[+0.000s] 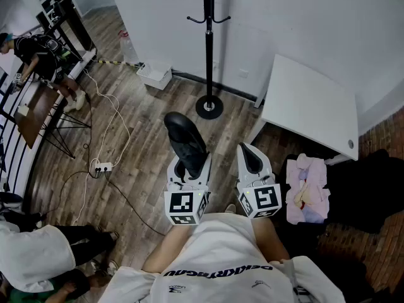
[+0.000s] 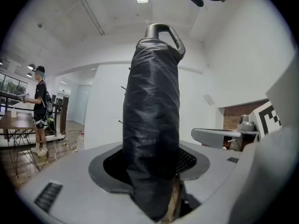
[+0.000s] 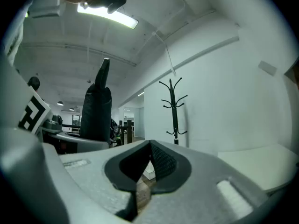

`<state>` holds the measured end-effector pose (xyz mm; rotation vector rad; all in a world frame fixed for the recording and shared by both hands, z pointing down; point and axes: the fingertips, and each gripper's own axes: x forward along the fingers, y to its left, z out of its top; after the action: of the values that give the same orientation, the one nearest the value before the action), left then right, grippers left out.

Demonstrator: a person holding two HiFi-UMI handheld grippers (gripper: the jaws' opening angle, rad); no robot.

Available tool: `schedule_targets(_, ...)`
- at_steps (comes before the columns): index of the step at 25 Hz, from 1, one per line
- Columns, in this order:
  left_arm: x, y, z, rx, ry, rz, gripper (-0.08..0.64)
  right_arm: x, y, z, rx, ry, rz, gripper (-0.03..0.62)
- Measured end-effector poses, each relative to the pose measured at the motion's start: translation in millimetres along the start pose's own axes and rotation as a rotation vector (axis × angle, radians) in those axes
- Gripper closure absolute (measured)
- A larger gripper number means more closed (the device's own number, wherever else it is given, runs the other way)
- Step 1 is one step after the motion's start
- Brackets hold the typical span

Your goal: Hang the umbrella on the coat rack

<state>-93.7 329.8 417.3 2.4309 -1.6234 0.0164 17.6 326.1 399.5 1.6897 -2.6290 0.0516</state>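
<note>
A folded black umbrella (image 1: 184, 136) in its sleeve stands up between the jaws of my left gripper (image 1: 189, 166), which is shut on it. In the left gripper view the umbrella (image 2: 154, 115) fills the middle, with its looped handle at the top, and the left gripper (image 2: 154, 174) clasps its lower part. The black coat rack (image 1: 208, 43) stands ahead by the white wall, its round base on the wooden floor. My right gripper (image 1: 252, 160) is level beside the left one, shut on nothing. The right gripper view shows the right gripper (image 3: 148, 164) and, beyond it, the coat rack (image 3: 174, 110).
A white table (image 1: 312, 103) stands right of the rack. Pink clothes (image 1: 307, 189) lie on a dark seat at the right. Cables and a power strip (image 1: 103, 166) cross the floor at left. A person (image 1: 31, 48) stands by a dark desk (image 1: 36, 113); another person (image 1: 35, 254) crouches at lower left.
</note>
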Motion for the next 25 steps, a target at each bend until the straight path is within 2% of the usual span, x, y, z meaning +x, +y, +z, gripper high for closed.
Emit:
schedule_targets(6, 26.8, -19.3, 0.1, 0.009, -0.004, 0.017, 0.311, 6.0, -32.6, 0.5, 0.006, -0.004, 0.017, 0.601)
schedule_targets(11, 45.3, -35.9, -0.4, 0.010, -0.008, 0.034, 0.311, 7.5, -60.0, 3.1, 0.058, -0.006, 0.041, 0.597)
schedule_targets(17, 70.6, -65.0, -7.2, 0.002, -0.008, 0.057, 0.311, 2.1, -98.1, 7.2, 0.019, -0.012, 0.069, 0.595)
schedule_targets(25, 93.1, -87.6, -13.7, -0.003, -0.005, 0.082, 0.311, 7.4, -123.7, 1.3, 0.014, -0.025, 0.106, 0.595)
